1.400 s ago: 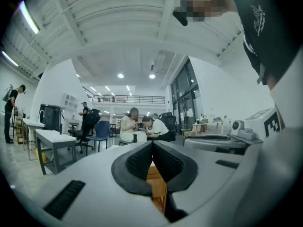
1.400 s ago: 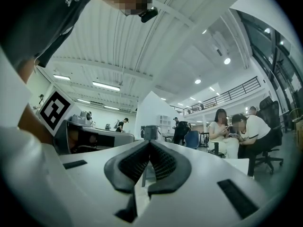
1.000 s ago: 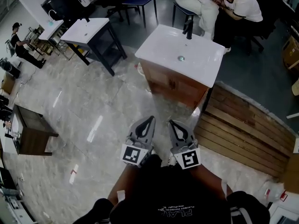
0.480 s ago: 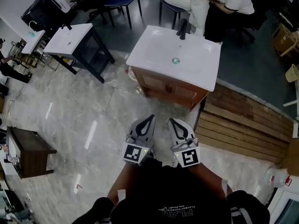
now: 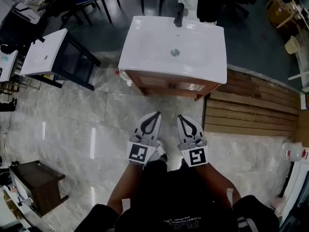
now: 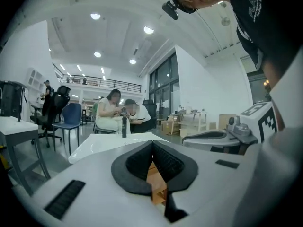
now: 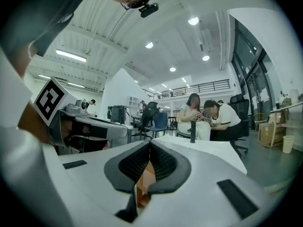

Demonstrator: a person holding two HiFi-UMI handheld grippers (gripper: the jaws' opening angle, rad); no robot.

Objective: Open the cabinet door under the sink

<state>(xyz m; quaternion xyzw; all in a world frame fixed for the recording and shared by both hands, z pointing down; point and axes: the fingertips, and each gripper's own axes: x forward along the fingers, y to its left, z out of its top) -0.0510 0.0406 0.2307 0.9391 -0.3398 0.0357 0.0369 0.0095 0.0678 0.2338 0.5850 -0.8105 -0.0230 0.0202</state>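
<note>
- Closer than a second ago, the brown wooden cabinet (image 5: pixel 169 85) under the white sink (image 5: pixel 172 50) now sits just ahead.
- Both the left gripper (image 5: pixel 155 116) and the right gripper (image 5: pixel 182 118) aim at it, jaws together and empty; the door appears untouched.

A large open-plan test lab with an office feel. A sink cabinet (image 5: pixel 159 42) stands free on the tiled floor (image 5: pixel 72 124) near a second washstand (image 5: pixel 46 54). Around them are office chairs (image 6: pixel 71 119), seated people (image 7: pixel 208 117) and a mezzanine railing (image 7: pixel 208 86).
</note>
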